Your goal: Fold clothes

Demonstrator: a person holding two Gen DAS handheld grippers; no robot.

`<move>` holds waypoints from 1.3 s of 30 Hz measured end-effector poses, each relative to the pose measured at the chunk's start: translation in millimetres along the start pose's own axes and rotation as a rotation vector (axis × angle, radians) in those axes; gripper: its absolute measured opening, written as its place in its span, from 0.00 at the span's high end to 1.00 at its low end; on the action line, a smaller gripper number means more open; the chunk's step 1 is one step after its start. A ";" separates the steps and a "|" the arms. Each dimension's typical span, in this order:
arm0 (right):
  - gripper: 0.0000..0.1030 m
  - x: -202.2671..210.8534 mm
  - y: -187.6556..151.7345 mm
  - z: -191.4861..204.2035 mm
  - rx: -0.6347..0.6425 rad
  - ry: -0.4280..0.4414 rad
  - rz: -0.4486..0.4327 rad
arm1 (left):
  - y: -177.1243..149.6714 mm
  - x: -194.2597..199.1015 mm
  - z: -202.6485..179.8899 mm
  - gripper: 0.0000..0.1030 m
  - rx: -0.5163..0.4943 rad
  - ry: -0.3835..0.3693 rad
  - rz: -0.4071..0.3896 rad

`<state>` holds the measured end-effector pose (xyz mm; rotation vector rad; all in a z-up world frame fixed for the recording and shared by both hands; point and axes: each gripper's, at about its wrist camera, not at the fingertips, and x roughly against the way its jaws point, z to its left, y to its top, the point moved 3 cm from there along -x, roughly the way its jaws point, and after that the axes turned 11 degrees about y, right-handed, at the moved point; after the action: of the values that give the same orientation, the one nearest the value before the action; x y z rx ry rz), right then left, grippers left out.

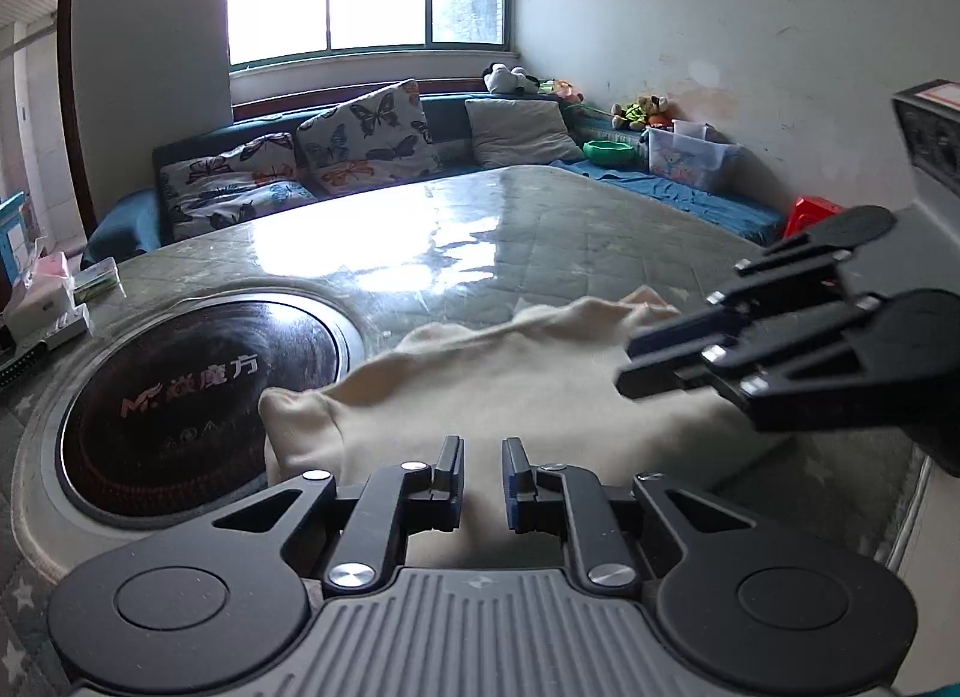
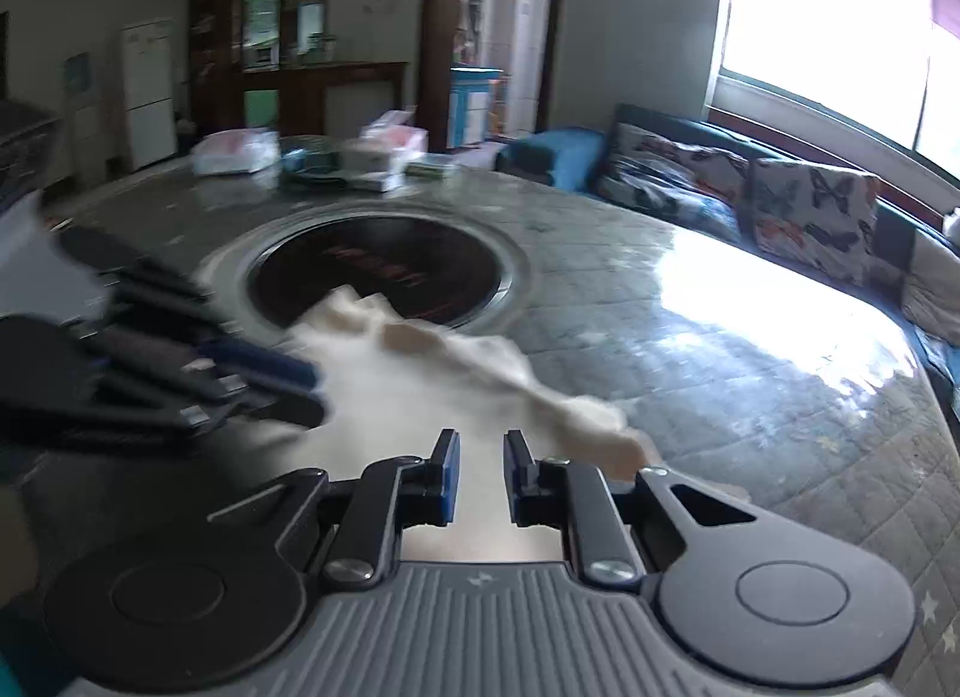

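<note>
A cream garment [image 1: 480,373] lies crumpled in a long heap on the round table [image 1: 540,229], its left end touching the rim of the inset black hob [image 1: 198,391]. My left gripper [image 1: 483,472] is open just above the garment's near edge, with nothing between its fingers. My right gripper [image 1: 627,364] reaches in from the right over the garment's right part. In the right wrist view the right gripper [image 2: 483,472] is open over the garment [image 2: 408,385], nothing in it. The left gripper [image 2: 312,391] shows blurred at the left, over the cloth.
Tissue packs and boxes [image 2: 372,157] sit on the table's far side beyond the hob [image 2: 378,277]. A blue sofa with butterfly cushions [image 1: 360,139] runs behind the table under the window. A plastic bin [image 1: 690,157] and toys are in the corner.
</note>
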<state>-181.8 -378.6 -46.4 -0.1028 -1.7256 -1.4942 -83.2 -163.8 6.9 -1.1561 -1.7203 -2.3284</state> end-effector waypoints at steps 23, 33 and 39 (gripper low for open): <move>0.86 13.7 -45.6 5.8 -0.015 0.007 0.028 | -26.6 2.2 8.5 0.85 0.124 -0.078 0.051; 0.86 34.8 -46.6 -7.5 -0.100 -0.001 -0.016 | -14.3 0.8 29.3 0.84 0.175 -0.055 0.046; 0.85 33.1 -47.1 -13.9 -0.117 -0.011 -0.012 | -19.6 -8.3 49.8 0.83 0.241 -0.023 0.064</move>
<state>-222.0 -418.6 -63.5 -0.1627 -1.6493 -1.6062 -58.6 -117.9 -8.0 -1.1786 -1.8780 -2.0111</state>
